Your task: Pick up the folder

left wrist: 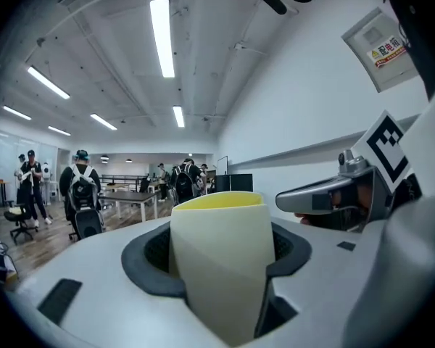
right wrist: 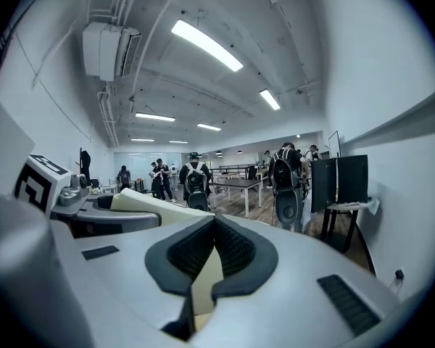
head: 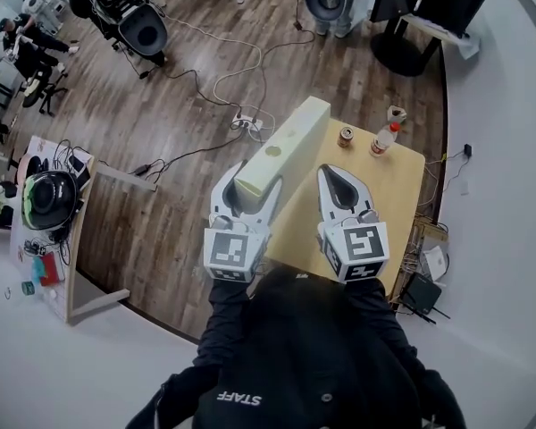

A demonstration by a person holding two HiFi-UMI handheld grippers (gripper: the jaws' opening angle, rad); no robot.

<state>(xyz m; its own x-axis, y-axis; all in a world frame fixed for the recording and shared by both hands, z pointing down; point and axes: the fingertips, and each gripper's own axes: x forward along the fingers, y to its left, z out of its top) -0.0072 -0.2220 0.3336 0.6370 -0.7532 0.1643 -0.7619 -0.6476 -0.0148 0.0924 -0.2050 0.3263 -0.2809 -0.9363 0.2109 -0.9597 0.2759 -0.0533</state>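
Clamping folder (head: 286, 141): left hand-held gripper (head: 250, 190)

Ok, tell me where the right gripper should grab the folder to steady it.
Probably take the folder on its long right edge, just beyond the left gripper, coming from the right: it juts forward, clamped only at its near end.

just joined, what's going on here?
A person with a gripper in each hand is picking up the folder. The left gripper is clamped on its near end and holds it in the air by the table. The right gripper, jaws together, is beside it, apparently not gripping it. A can and bottle stand on the table.
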